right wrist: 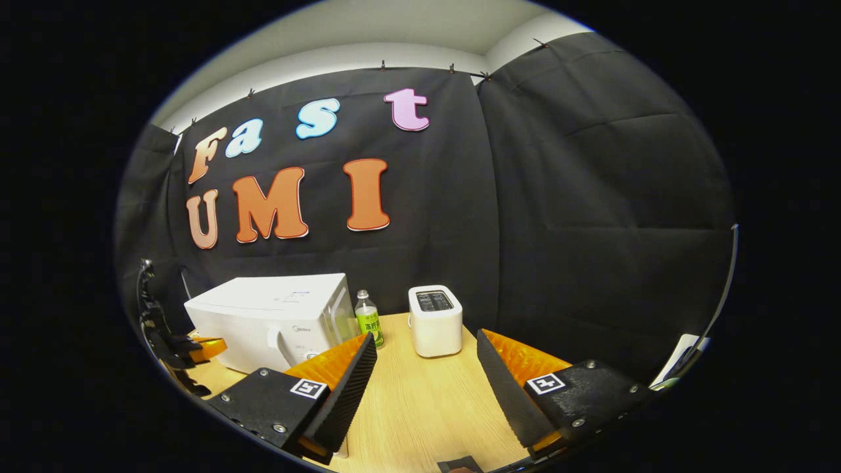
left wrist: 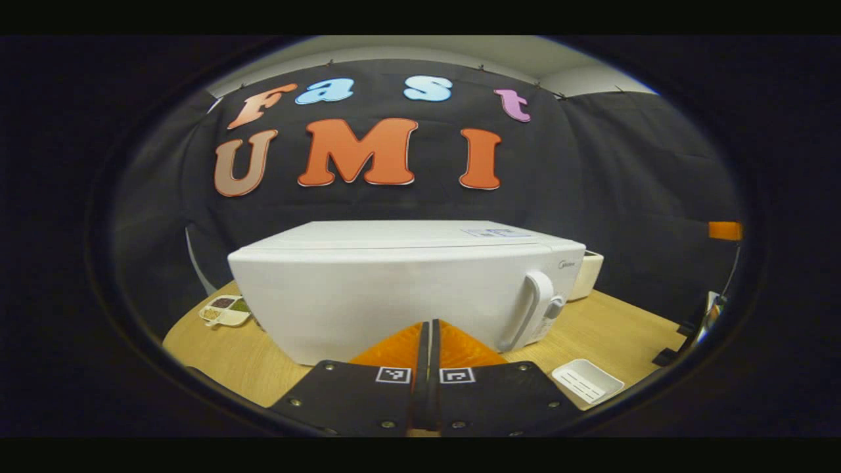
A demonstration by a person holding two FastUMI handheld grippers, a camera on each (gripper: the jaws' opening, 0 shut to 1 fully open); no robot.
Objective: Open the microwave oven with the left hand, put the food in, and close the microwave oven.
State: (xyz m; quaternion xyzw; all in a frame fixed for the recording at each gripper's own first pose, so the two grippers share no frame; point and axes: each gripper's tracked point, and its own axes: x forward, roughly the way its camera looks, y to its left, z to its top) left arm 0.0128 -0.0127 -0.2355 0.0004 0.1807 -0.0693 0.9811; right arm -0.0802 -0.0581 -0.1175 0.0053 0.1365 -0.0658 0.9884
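Observation:
The white microwave (left wrist: 394, 289) stands on the wooden table (left wrist: 230, 361) with its door closed. Its handle (left wrist: 533, 309) is on the right side of the front. My left gripper (left wrist: 430, 348) is shut with nothing in it, held just in front of the door, left of the handle. A small divided dish of food (left wrist: 225, 310) sits to the left of the microwave. In the right gripper view the microwave (right wrist: 263, 315) is at the far left, and the left gripper (right wrist: 209, 346) shows in front of it. My right gripper (right wrist: 426, 338) is open and empty above the table.
A green-labelled bottle (right wrist: 369, 320) and a white toaster (right wrist: 433, 320) stand to the right of the microwave near the back wall. A white ribbed tray (left wrist: 587, 381) lies on the table in front of the microwave, to its right.

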